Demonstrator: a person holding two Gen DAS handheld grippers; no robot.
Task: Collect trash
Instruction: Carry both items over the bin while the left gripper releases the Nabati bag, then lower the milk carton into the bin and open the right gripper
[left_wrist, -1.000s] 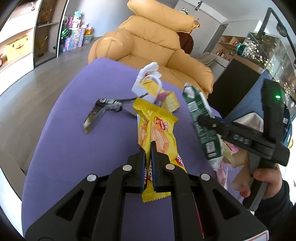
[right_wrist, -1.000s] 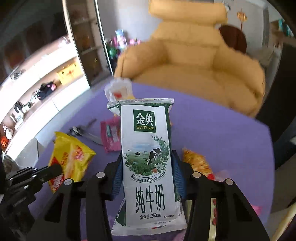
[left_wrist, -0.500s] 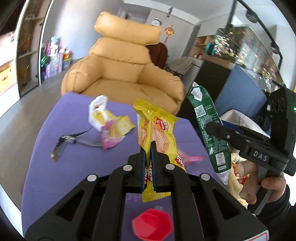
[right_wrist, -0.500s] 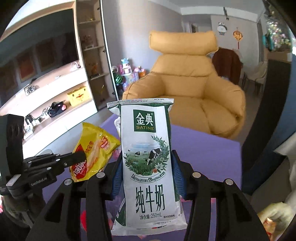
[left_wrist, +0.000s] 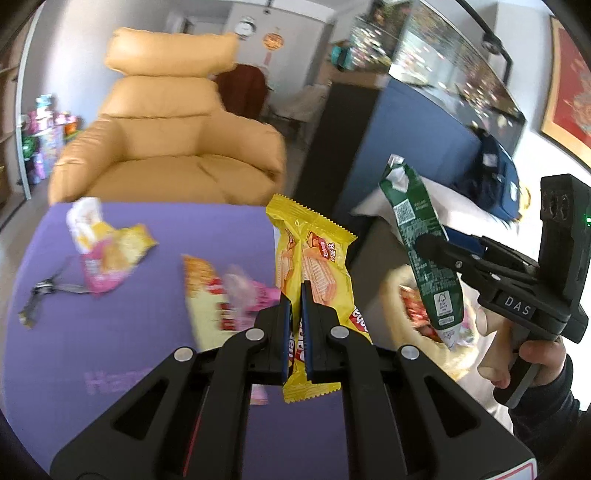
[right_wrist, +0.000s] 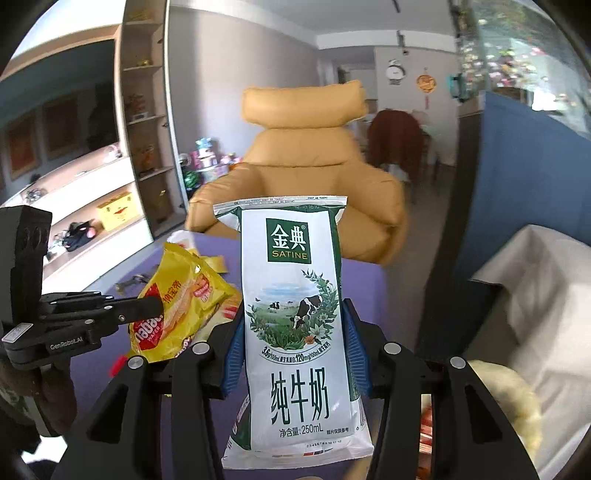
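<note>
My left gripper (left_wrist: 297, 306) is shut on a yellow wafer wrapper (left_wrist: 314, 254), held upright above the purple table (left_wrist: 92, 350). To its right, my right gripper (left_wrist: 424, 243) is shut on a green-and-white milk pouch (left_wrist: 421, 251), held by a person's hand over a cream-coloured bag (left_wrist: 458, 358) with wrappers inside. In the right wrist view the milk pouch (right_wrist: 295, 314) stands upright in my right gripper (right_wrist: 293, 354), its blue pads pressing both sides. The left gripper (right_wrist: 155, 304) and wafer wrapper (right_wrist: 177, 310) appear at the left there.
Loose trash lies on the table: a white-and-yellow packet (left_wrist: 88, 229), a pink wrapper (left_wrist: 103, 277), an orange-red wrapper (left_wrist: 210, 295) and a dark foil strip (left_wrist: 40, 295). A tan armchair (left_wrist: 166, 147) stands behind, a blue partition (left_wrist: 417, 147) at the right.
Both grippers have risen and swung right with their wrappers, from over the table's middle to its right edge. The cream bag has come into view under the milk pouch.
</note>
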